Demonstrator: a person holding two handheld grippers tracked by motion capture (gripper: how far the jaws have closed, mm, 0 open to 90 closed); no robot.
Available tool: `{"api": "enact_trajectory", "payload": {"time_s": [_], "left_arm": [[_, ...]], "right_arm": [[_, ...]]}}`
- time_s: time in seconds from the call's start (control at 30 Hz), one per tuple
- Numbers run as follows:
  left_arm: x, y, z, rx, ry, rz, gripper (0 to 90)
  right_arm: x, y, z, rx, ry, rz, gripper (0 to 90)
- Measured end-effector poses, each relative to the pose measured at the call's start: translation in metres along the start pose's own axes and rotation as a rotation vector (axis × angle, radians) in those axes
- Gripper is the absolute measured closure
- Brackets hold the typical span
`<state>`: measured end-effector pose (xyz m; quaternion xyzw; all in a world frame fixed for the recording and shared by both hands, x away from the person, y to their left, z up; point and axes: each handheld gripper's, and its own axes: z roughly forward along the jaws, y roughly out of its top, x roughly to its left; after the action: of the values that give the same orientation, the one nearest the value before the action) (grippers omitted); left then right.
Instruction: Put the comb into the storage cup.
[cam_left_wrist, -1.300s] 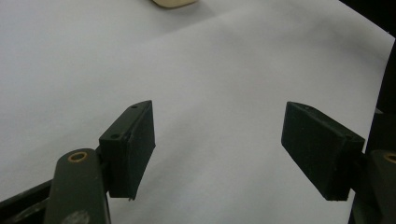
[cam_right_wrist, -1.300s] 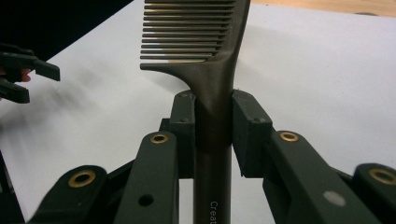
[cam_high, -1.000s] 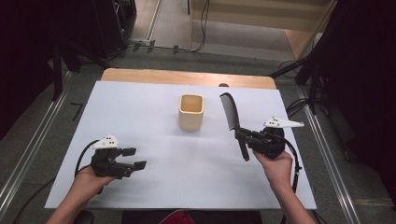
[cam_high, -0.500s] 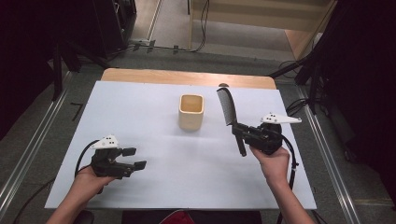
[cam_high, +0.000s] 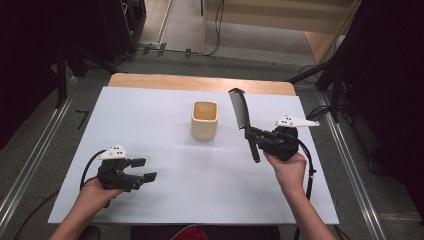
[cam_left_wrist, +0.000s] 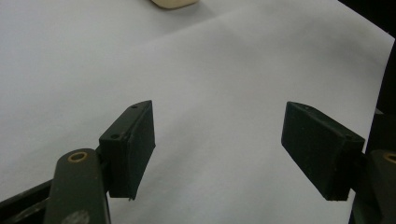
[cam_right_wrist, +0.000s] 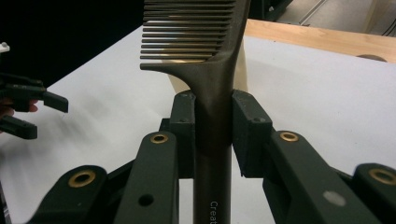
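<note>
Gripped comb (cam_high: 240, 111) by its handle in right gripper (cam_high: 256, 136), carried beside cup (cam_high: 205, 119); left gripper (cam_high: 141, 170) idle, agape. Next, probably: tip over cup, lower in.

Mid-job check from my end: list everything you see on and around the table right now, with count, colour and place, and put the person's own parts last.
comb: 1, black, clamped by its handle in the right gripper, teeth end up, right of the cup
cup: 1, cream, square-mouthed, upright at table centre
table cover: 1, white, spread over the tabletop
tabletop: 1, light wood, bare strip at the far edge
left gripper: 1, black, jaws apart, nothing between them, low at the near left
right gripper: 1, black, shut on the comb handle
hands: 2, left hand near left, right hand near right
</note>
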<state>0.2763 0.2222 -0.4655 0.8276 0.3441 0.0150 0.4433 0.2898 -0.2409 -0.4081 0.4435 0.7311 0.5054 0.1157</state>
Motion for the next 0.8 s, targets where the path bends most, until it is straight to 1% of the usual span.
{"api": "enact_trajectory", "payload": {"time_s": [0.33,0.43,0.53,0.8], "left_arm": [[0.0,0.0,0.0,-0.001,-0.001,0.001,27.3],[0.0,0.0,0.0,-0.001,-0.001,0.0,27.3],[0.0,0.0,0.0,-0.001,0.0,-0.001,27.3],[0.001,0.0,0.0,0.0,0.001,-0.002,27.3]], "right_arm": [[0.004,0.009,0.01,0.005,0.014,-0.009,70.1],[0.004,0.012,0.013,0.004,0.016,-0.009,70.1],[0.003,0.014,0.016,0.013,0.019,-0.018,70.1],[0.003,0.018,0.024,0.019,0.023,-0.018,70.1]]}}
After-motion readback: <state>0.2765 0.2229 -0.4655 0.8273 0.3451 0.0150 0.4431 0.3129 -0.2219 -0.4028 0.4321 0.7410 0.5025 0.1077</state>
